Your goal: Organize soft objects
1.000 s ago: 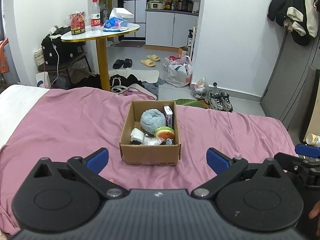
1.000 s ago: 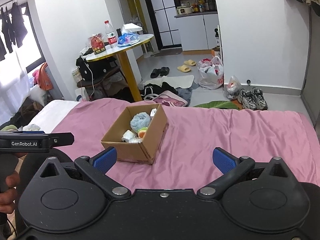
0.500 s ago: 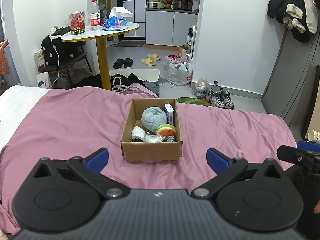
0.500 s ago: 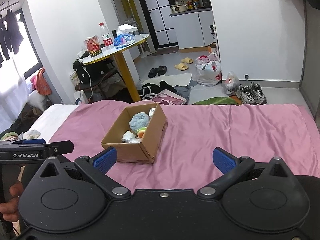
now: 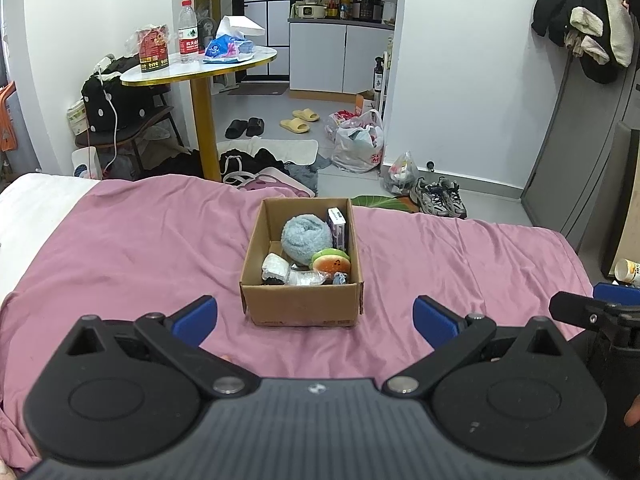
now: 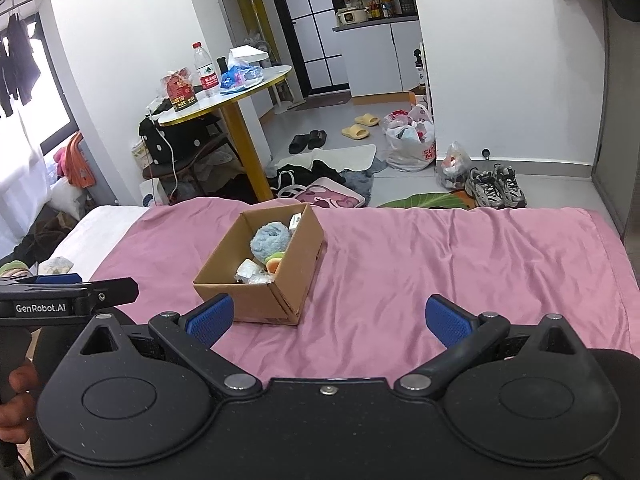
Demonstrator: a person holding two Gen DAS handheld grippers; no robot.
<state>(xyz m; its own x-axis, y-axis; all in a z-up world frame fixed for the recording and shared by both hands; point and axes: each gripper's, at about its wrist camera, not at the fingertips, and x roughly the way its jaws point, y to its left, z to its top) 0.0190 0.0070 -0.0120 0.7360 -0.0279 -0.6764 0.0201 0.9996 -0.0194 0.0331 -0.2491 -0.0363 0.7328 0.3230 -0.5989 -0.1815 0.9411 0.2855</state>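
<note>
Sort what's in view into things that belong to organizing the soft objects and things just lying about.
Belongs to the job:
open brown cardboard box
fluffy blue-grey ball
green and orange plush toy
left gripper, open
right gripper, open

Just lying about:
clear plastic water bottle
yellow foam slippers
grey trainers

An open cardboard box (image 5: 301, 309) sits upright mid-bed, nearer the far edge of the pink sheet (image 5: 120, 248). Inside lie a fluffy blue ball (image 5: 306, 237), a green-and-orange plush (image 5: 331, 262), white wrapped bundles (image 5: 276, 266) and a small carton (image 5: 337, 226) standing against the right wall.
</note>
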